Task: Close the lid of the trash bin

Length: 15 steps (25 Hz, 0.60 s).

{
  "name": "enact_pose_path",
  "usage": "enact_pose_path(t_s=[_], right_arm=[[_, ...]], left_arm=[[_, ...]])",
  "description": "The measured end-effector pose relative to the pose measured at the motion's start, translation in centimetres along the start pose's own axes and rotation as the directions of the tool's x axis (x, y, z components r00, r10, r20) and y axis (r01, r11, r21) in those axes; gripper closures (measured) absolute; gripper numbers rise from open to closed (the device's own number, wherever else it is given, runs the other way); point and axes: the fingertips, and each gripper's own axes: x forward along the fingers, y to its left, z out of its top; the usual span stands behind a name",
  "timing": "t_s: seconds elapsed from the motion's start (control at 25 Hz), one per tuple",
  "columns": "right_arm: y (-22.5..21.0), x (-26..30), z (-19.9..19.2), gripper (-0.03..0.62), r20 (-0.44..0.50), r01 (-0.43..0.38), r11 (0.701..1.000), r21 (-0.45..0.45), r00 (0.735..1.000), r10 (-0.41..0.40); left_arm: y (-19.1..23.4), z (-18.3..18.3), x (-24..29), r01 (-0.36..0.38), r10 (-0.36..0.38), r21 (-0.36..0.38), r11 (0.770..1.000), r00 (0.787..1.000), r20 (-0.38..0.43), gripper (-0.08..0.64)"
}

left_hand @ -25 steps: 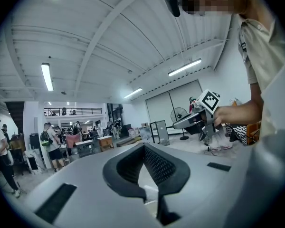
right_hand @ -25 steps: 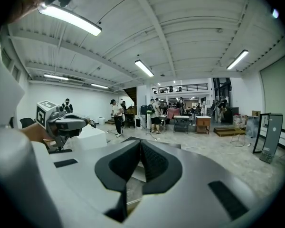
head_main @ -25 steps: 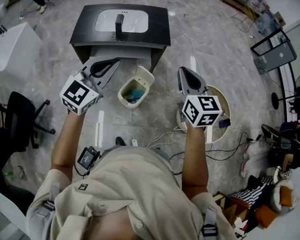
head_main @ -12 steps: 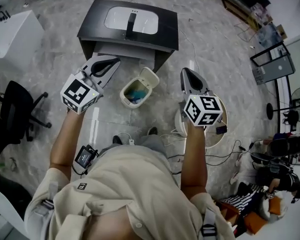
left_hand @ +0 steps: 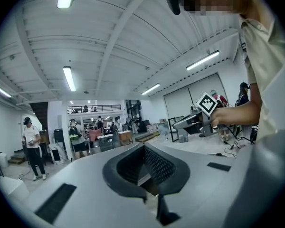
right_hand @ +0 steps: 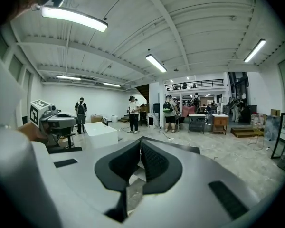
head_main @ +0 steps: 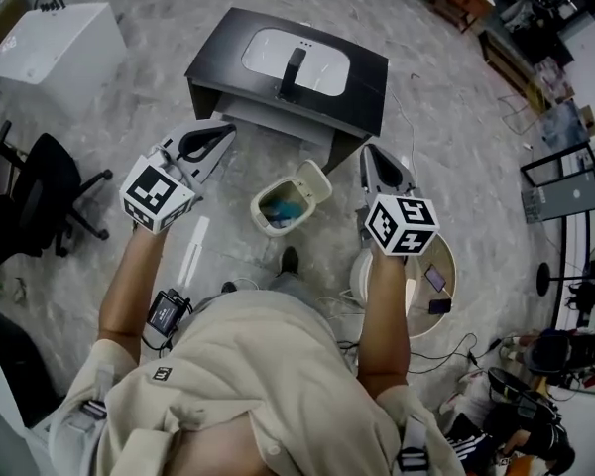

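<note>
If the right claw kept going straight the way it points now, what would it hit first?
Probably nothing close. The right claw points about level, passing above the black sink table, not down at the trash bin. Beyond is open floor, with people far off; depth is hard to judge.

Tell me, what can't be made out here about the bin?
- Trash bin contents: head view, too small; just a blue patch.
- Lid hinge: head view, too small to tell.
- Bin in both gripper views: out of frame; both cameras point away from it.
</note>
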Motion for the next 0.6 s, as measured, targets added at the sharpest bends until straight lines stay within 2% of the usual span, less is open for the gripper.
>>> enact_pose_path(t_s=[0.36, 0.6], right_arm=[[-5.5, 6.1, -0.4, 0.567, -0.045, -0.085, 0.996, 0.009, 0.995, 0.085], [-8.5, 9.5, -2.6, 0.566, -0.092, -0.115, 0.993, 0.03, 0.989, 0.117]], left_arm=[[1.1, -1.7, 4.9, -0.075, 0.073, -0.038, 0.996, 0.995, -0.065, 0.546], [1.6, -4.3, 7.7, -0.104, 0.096, -0.075, 0.992, 0.99, -0.108, 0.546]])
